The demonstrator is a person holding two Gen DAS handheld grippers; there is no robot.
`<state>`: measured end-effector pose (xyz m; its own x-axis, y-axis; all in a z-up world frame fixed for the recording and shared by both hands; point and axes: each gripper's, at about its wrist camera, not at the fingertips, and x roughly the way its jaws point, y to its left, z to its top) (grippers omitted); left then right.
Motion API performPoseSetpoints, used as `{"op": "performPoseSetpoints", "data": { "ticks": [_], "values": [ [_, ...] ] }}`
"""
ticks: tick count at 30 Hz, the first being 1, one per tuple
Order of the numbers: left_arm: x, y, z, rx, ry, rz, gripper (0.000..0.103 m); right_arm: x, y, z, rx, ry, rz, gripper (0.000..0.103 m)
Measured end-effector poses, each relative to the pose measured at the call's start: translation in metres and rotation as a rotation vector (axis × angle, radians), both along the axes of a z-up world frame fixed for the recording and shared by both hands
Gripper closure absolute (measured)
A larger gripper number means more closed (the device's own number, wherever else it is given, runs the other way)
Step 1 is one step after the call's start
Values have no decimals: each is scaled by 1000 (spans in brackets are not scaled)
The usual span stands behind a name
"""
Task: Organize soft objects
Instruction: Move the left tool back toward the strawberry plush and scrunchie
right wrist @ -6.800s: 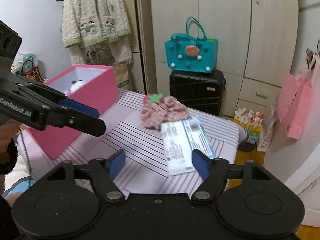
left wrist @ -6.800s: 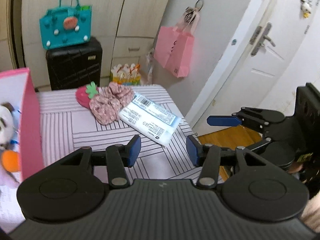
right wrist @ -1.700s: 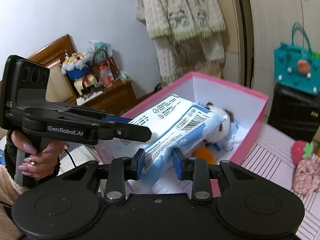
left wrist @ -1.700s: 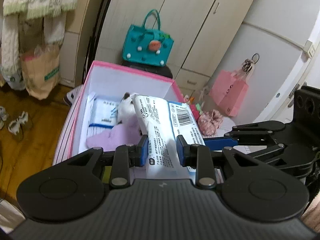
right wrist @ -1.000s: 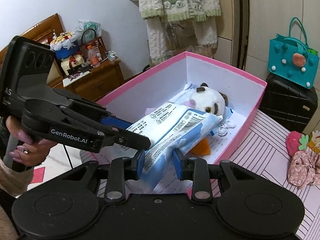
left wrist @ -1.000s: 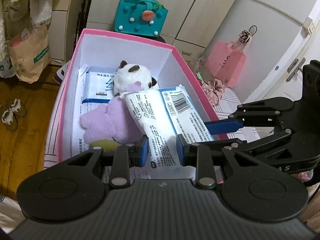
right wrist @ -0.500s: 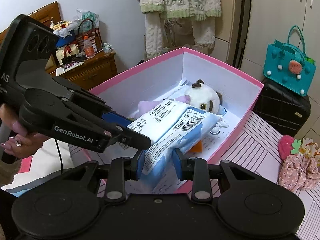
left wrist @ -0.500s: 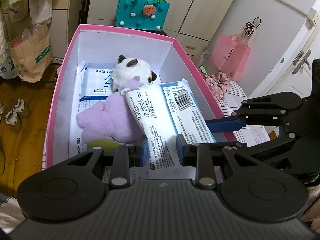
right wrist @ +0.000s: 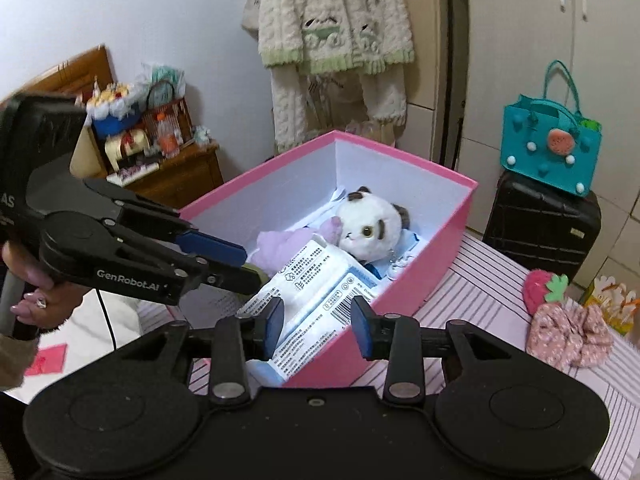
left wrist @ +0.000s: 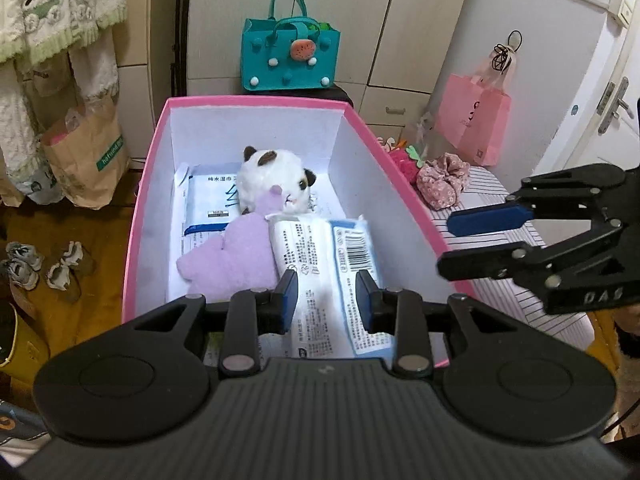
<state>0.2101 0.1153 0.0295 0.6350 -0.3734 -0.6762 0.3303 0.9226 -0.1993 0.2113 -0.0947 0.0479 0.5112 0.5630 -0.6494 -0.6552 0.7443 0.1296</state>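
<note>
From my left gripper (left wrist: 326, 300) I look down into the pink box (left wrist: 144, 208) that stands on the striped tablecloth (left wrist: 500, 216). The pack of wipes (left wrist: 320, 252) lies inside the box, in its near half. Its long axis runs along the length of the box, one short end under my fingers and the other reaching toward the panda toy (left wrist: 276, 176) at the far half. The printed back with the barcode faces up. The pack's left edge rests against the purple plush (left wrist: 232, 256), which lies beside it toward the left wall.

My left jaws are opening. The pack is between the blue pads, and I see a gap on both sides, so they no longer press on it.

From my right gripper (right wrist: 316, 326) the same pack (right wrist: 316, 280) runs away from me at a slant, its far end next to the panda toy (right wrist: 370, 228). These jaws are opening too, with the near end of the pack between them and both pads clear of it.

A second, flat pack (left wrist: 212, 200) lies on the box floor by the left wall, partly under the panda. Outside the box, on the cloth to the right, sit a pink scrunchie (left wrist: 442, 180) and a red strawberry piece (left wrist: 402, 160), close together.
</note>
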Motion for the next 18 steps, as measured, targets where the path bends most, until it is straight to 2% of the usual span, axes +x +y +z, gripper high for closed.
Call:
{"op": "performPoseSetpoints", "data": {
  "ticks": [8,12,18],
  "values": [
    [-13,-40,38,10,-32,-58,72,-21,-64,21,69,-3,-48,59],
    [-21,-65,56,-1,-77,-86,71,-33,-97,27,58,-27,-86,56],
    [-16,-118,70,-11,-94,-157,71,-44,-138,26,50,-66,-151,53]
  ]
}}
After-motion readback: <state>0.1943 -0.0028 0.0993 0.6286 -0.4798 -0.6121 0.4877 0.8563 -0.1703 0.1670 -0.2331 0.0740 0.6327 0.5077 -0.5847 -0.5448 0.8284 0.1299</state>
